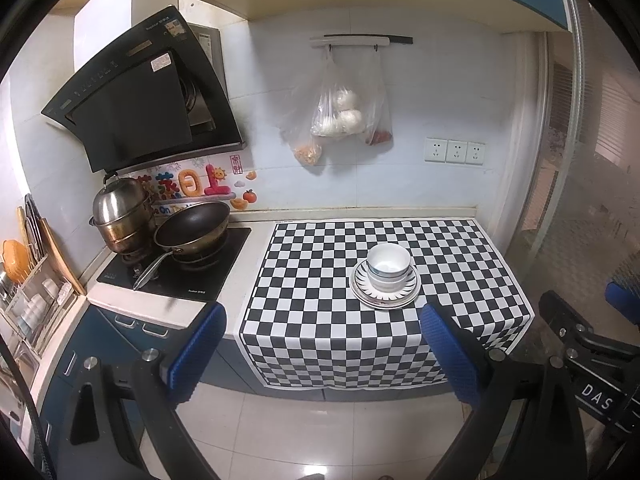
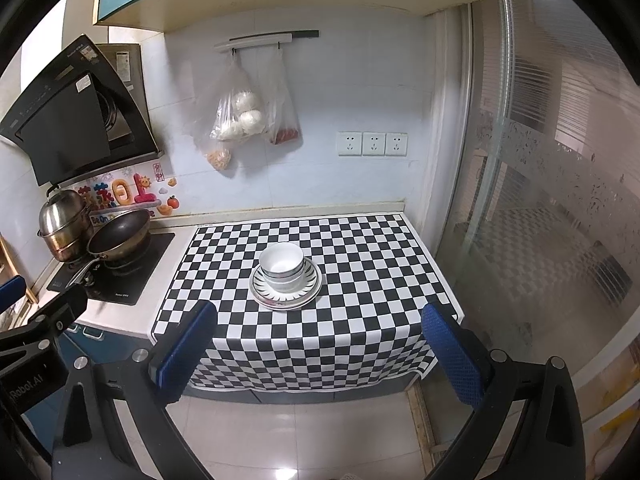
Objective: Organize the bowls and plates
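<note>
white bowls (image 1: 388,266) nested upright atop stacked plates (image 1: 408,294)

A: How many bowls (image 1: 389,266) are nested on the plates (image 1: 385,294)?
B: Cannot tell; the rims overlap, and the top bowl hides the plates' middle.
A: And the dish rack (image 1: 30,300)?
B: Cut off by the left edge, its contents too small to make out.

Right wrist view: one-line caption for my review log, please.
Open right gripper held back from the checkered cloth, where nested white bowls sit on stacked plates; stove at left.
</note>
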`<action>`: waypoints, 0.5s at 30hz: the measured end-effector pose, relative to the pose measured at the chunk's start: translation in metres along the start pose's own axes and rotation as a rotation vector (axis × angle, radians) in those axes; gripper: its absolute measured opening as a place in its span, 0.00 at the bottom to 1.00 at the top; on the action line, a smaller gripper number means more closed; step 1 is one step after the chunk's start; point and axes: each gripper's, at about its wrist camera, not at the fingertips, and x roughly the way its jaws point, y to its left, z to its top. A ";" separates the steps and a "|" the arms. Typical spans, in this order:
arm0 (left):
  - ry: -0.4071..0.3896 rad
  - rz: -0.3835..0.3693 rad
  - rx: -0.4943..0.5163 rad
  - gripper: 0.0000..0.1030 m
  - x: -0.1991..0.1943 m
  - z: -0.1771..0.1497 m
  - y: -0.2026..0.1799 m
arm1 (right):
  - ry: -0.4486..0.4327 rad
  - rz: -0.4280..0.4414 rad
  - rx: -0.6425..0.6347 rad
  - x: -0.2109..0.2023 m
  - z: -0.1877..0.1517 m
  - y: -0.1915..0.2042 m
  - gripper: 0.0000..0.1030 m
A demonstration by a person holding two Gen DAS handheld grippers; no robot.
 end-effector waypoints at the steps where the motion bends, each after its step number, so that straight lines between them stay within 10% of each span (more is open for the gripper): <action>1: -0.001 0.000 0.001 0.97 0.000 0.000 0.000 | 0.000 0.001 0.000 -0.001 0.000 0.000 1.00; 15: 0.002 0.007 -0.010 0.97 -0.008 -0.005 -0.001 | -0.005 0.007 -0.001 -0.005 0.000 0.005 1.00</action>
